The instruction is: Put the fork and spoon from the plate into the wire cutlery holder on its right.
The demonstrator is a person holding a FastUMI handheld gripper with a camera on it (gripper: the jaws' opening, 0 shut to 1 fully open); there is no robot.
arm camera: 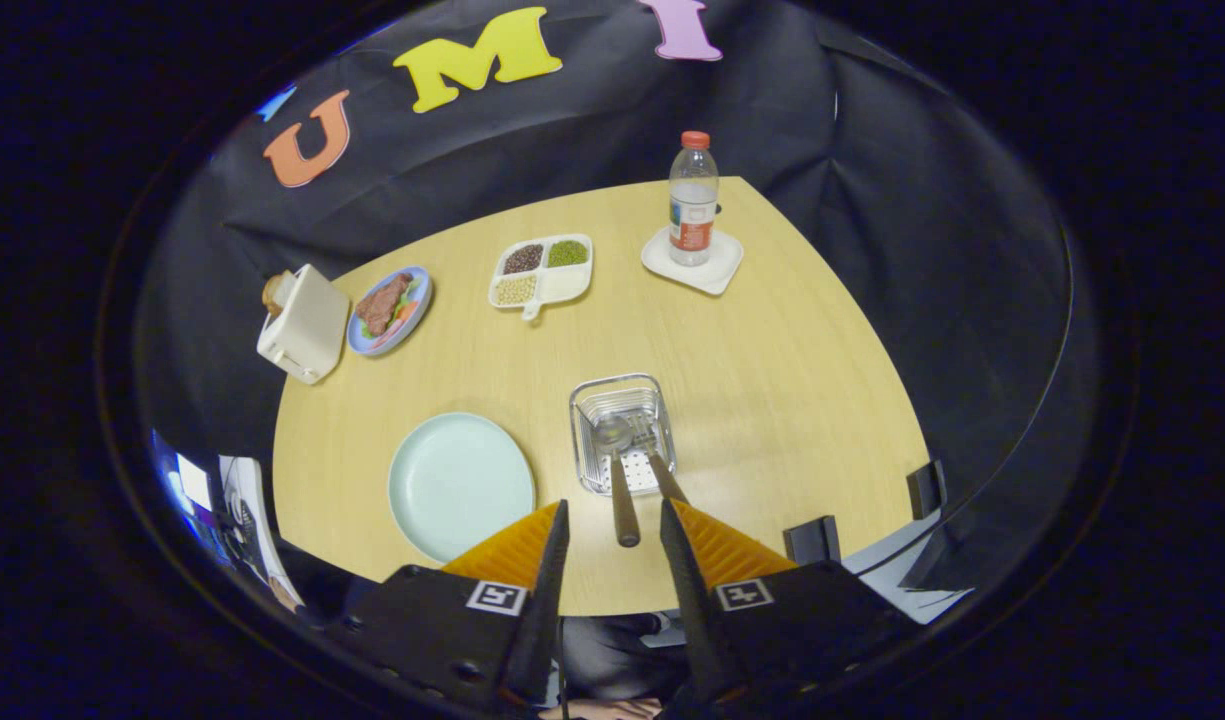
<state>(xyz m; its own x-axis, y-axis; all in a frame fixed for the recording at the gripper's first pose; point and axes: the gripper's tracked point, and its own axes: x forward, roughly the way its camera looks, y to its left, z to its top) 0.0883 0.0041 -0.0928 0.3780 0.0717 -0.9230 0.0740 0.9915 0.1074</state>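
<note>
wooden handles of spoon [617, 470] and fork [660, 472] overhang the wire holder [622, 432] at 6 o'clock; gripper [612, 530] hangs wide open, empty; a snag could tip it.

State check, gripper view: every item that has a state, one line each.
Hand-held gripper: open, holding nothing.
Holder: upright, spoon and fork inside.
Spoon: bowl in holder, handle leaning out toward the fingers.
Fork: in holder, handle leaning out.
Plate: empty.
Bottle: upright, capped.
Divided dish: three sections filled.
</note>
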